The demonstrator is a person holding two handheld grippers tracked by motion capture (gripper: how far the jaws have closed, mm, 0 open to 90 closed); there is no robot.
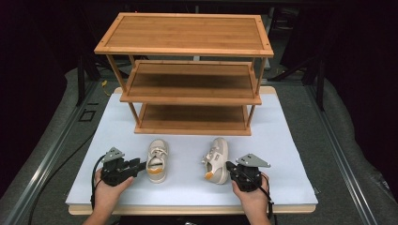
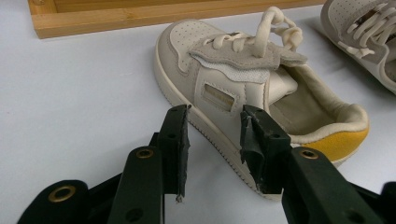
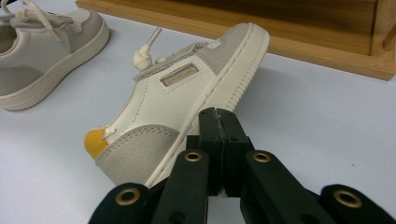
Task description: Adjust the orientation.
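Our left gripper, fingers released, straddles the left cream leather sneaker on the desk; clenched right gripper presses the tilted right sneaker, which could topple.

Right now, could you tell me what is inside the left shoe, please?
The left shoe shows a bare beige lining and nothing else; its tongue and laces cover the toe end, so that part stays unseen.

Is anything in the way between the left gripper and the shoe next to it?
No. The left gripper is right at the left shoe, its open jaws on either side of the sole edge, with nothing visible between them.
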